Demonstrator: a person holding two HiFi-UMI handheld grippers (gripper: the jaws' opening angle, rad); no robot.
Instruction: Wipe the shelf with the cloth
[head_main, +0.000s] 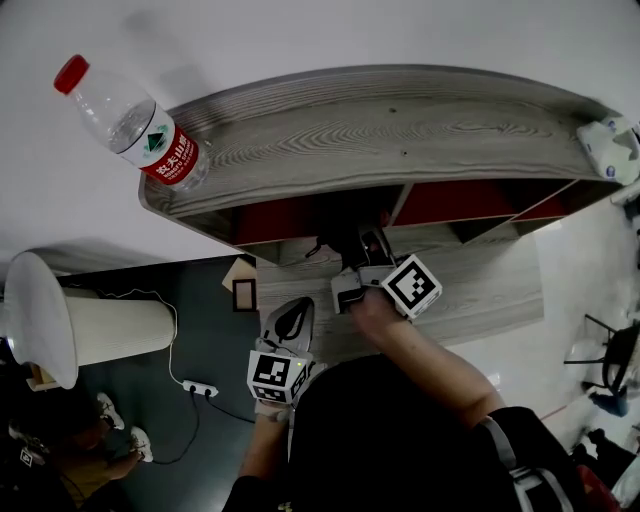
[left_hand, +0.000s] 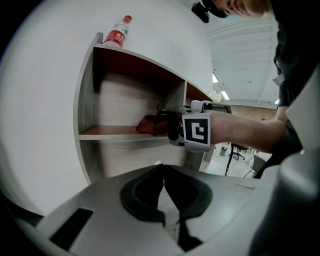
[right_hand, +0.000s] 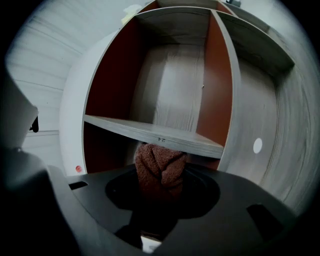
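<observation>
The grey wood shelf unit has red-brown inner walls. A brown cloth is bunched between the jaws of my right gripper, which is shut on it just under the front edge of a shelf board. In the left gripper view the cloth rests on a shelf board, with the right gripper behind it. From the head view the right gripper reaches into the unit. My left gripper hangs back below it, jaws together and empty.
A water bottle with a red cap stands on the left end of the shelf top. A white packet sits at its right end. A white cylinder and a power strip are on the dark floor at the left. A chair stands at the right.
</observation>
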